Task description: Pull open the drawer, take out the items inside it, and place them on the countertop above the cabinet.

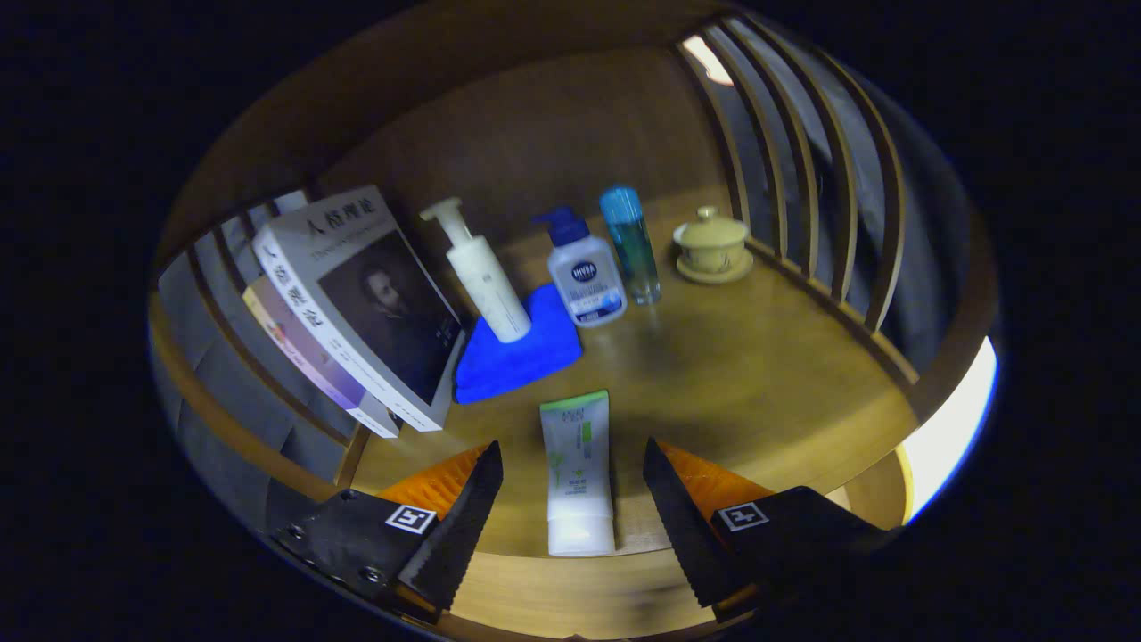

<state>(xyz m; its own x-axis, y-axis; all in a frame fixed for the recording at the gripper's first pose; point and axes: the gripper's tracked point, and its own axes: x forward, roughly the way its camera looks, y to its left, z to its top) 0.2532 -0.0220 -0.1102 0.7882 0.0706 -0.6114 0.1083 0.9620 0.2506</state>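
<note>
While the gripper (570, 499) points at the wooden countertop (758, 374), its two fingers (463, 526) are spread wide apart and they hold nothing. Between the fingers lies a white tube with a green end (578, 471). It lies flat on the countertop near the front edge, with its green end pointing away from the gripper. Neither finger touches it; there is a gap on each side. The gripper sits low and level, looking along the top of the wood from the front edge toward the back. Just beyond the tube lies a blue cloth (517, 352), folded flat. A white pump bottle (481, 272) stands on the cloth and looks tilted to the left. Beside it, to the right, stands a small bottle with a dark blue pump (584, 272), touching the corner of the cloth or very near it. Next comes a tall clear bottle with a blue cap (631, 245), close beside the small one. Farther right, well apart from the bottles, sits a yellow lidded cup on a saucer (711, 245). On the left, two books (357, 303) lean against the wooden slats (232, 294) of the side. More slats (802, 178) stand on the right side, and a brown wooden wall (553, 134) closes the back. I cannot see the drawer from where the gripper looks.
</note>
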